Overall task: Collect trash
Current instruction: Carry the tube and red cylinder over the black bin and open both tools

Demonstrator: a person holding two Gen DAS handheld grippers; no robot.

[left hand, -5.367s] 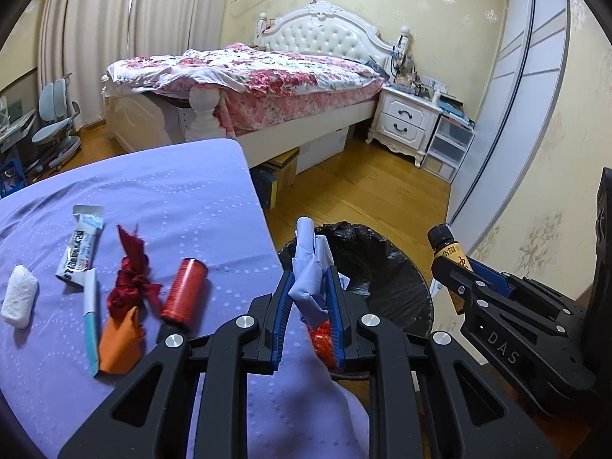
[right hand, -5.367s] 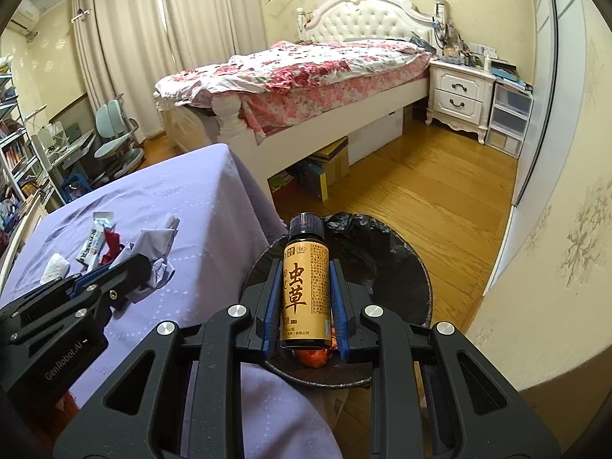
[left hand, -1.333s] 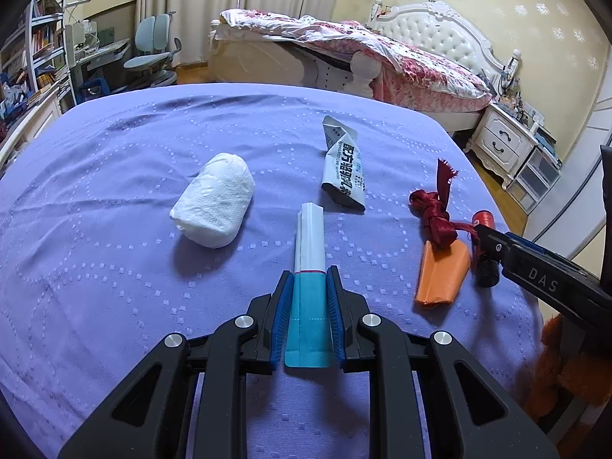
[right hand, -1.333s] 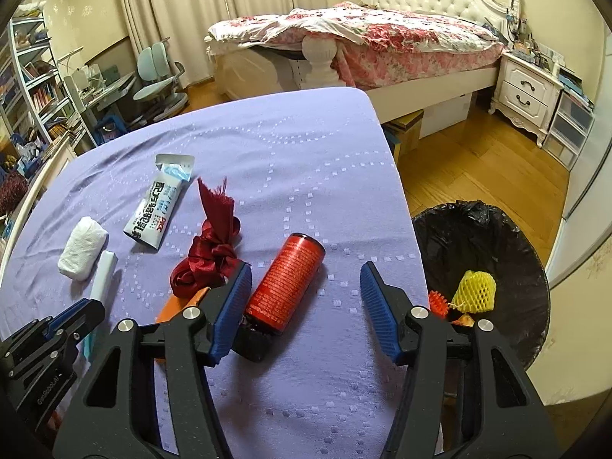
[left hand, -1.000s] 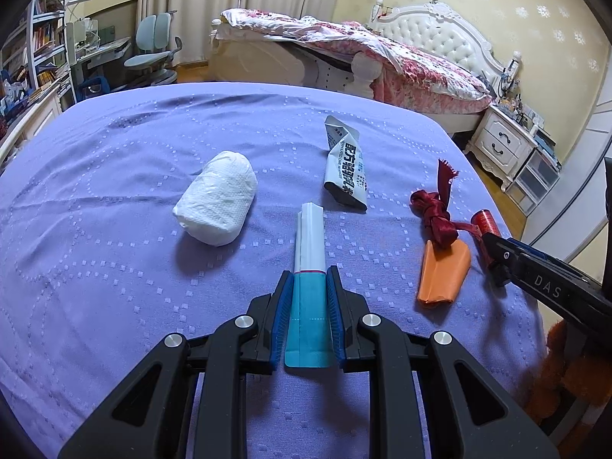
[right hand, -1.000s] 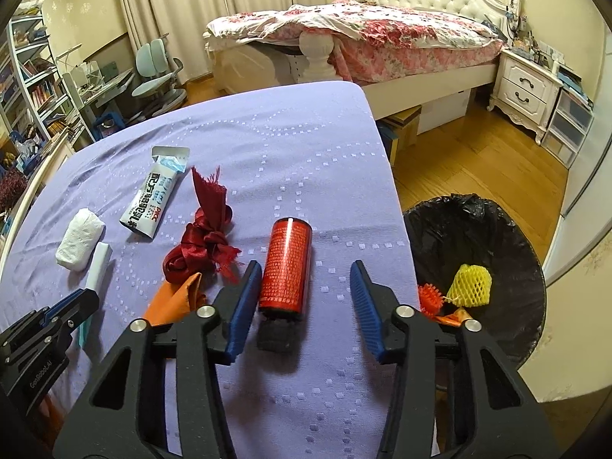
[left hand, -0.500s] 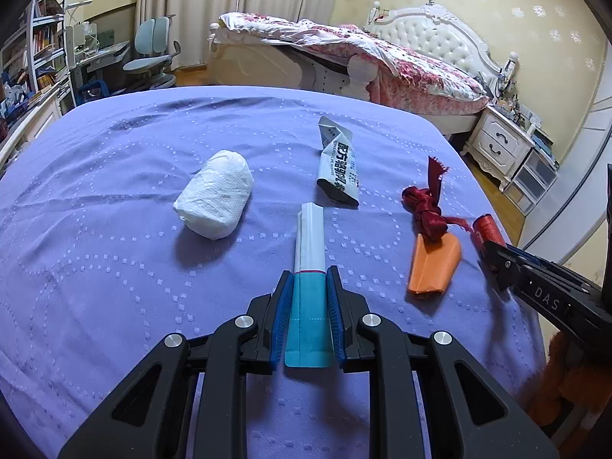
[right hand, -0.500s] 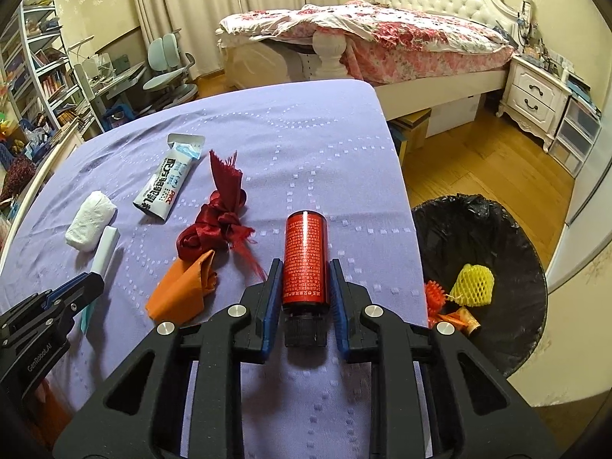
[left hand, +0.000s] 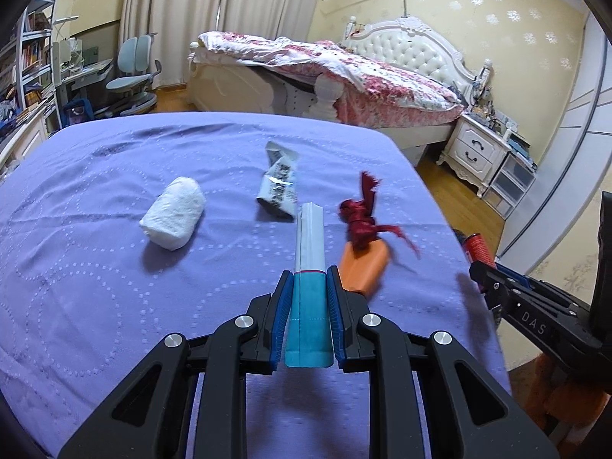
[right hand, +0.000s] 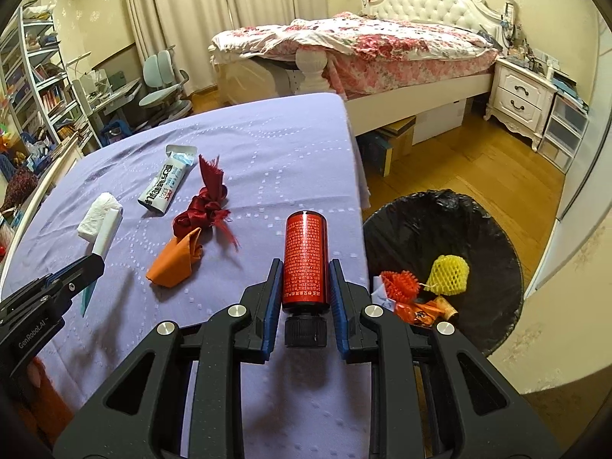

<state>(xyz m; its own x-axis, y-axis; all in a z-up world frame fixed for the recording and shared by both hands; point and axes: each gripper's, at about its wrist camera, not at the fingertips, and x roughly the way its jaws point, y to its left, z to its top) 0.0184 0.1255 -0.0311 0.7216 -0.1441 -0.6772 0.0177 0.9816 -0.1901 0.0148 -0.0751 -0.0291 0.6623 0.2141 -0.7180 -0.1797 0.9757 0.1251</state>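
Observation:
My left gripper [left hand: 308,298] is shut on a teal and white packet [left hand: 309,267] and holds it above the purple tablecloth [left hand: 95,267]. My right gripper [right hand: 305,287] is shut on a red bottle [right hand: 306,260] with a black cap, lifted near the table's right edge. On the cloth lie a white tissue wad [left hand: 172,212], a white wrapper [left hand: 278,187], a dark red ribbon [left hand: 359,218] and an orange scrap [left hand: 363,264]. A black-lined trash bin [right hand: 443,267] stands on the floor right of the table, holding yellow foam net and orange bits.
A bed [right hand: 363,46] stands behind the table, with a white nightstand [right hand: 520,103] and plastic drawers to its right. A desk, chair [right hand: 160,88] and bookshelves are at the far left. Boxes sit under the bed. A wall [right hand: 554,344] is close behind the bin.
Both grippers have lifted their items off the cloth. The right gripper closed on the red bottle a moment ago. The left gripper and packet have shifted toward the ribbon and orange scrap.

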